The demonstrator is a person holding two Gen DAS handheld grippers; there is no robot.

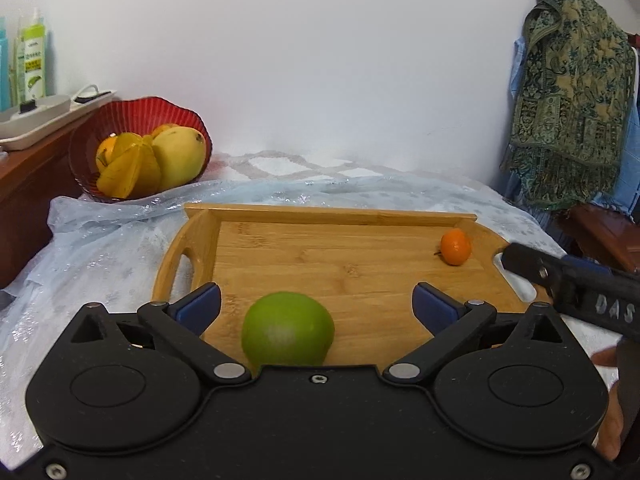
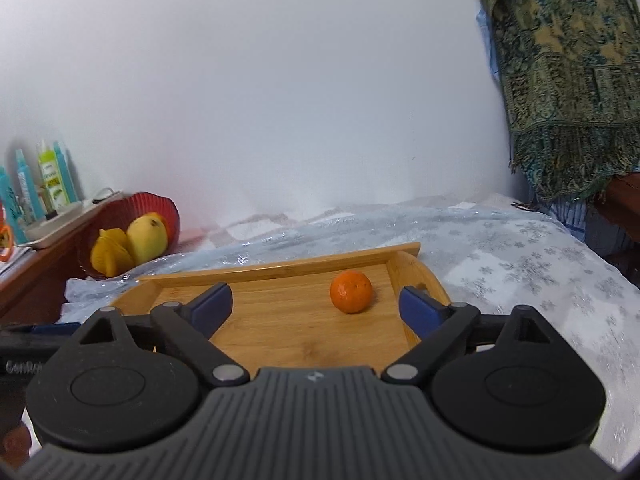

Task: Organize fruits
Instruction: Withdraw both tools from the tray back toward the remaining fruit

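A wooden tray [image 1: 280, 256] lies on the covered table and also shows in the right wrist view [image 2: 280, 320]. A green round fruit [image 1: 287, 329] sits on its near edge, between the open fingers of my left gripper [image 1: 316, 306], untouched by the pads. A small orange [image 1: 455, 246] rests at the tray's far right; in the right wrist view the orange [image 2: 351, 291] lies just ahead of my open right gripper [image 2: 316, 306]. The right gripper's body [image 1: 580, 288] enters the left wrist view from the right.
A red bowl [image 1: 120, 112] holding a mango [image 1: 178, 156] and starfruit [image 1: 128, 168] stands at the back left beside a wooden shelf with bottles [image 1: 32, 64]. A patterned cloth [image 1: 576, 100] hangs at the right. A shiny plastic cover [image 2: 520, 248] drapes the table.
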